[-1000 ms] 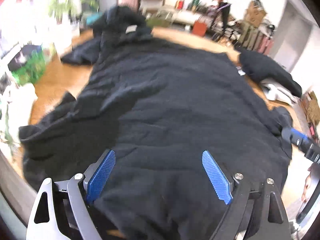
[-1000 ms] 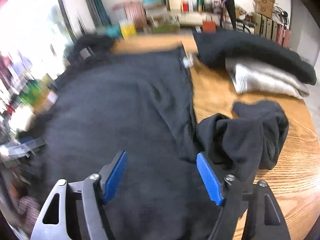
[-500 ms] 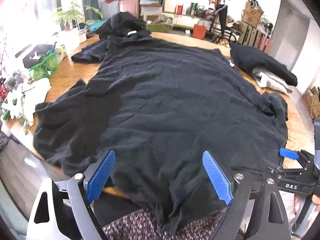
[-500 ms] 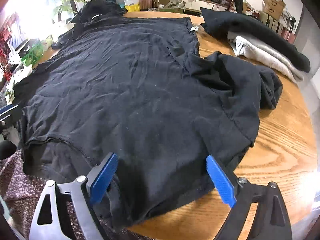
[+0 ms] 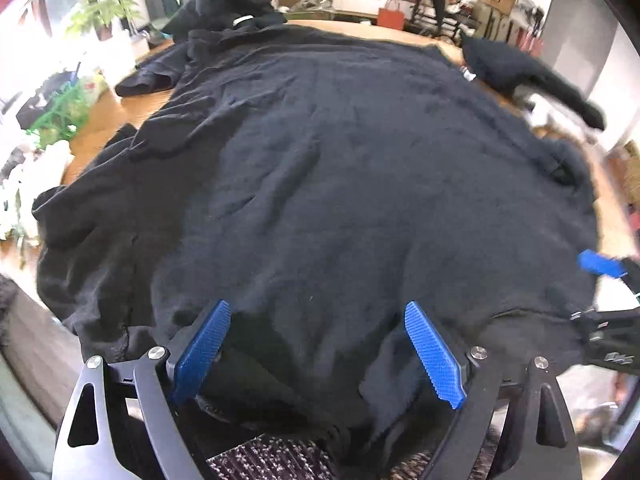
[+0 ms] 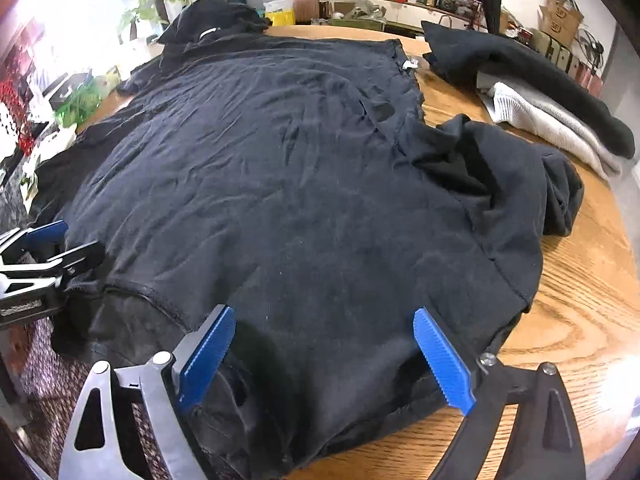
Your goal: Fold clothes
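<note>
A large black T-shirt point(image 5: 340, 168) point(image 6: 280, 168) lies spread over the round wooden table point(image 6: 580, 320), its near hem hanging over the front edge. My left gripper point(image 5: 318, 348) is open at the near hem, the cloth lying between its blue pads without being pinched. My right gripper point(image 6: 324, 356) is open too, straddling the hem near the shirt's right corner. The shirt's right sleeve point(image 6: 520, 176) is bunched up on the table. Each gripper shows at the edge of the other's view.
A folded black garment point(image 6: 520, 68) lies over a grey-white one point(image 6: 552, 124) at the table's far right. Another dark pile point(image 6: 216, 20) sits at the far left edge. Plants point(image 5: 104, 12) and clutter stand left; shelves and boxes line the back wall. A patterned rug point(image 5: 272, 460) lies below.
Both grippers pulled back from over the shirt to its near hem, then moved slightly forward again over the edge. They stayed open throughout. The shirt lies flatter and more spread than one second ago.
</note>
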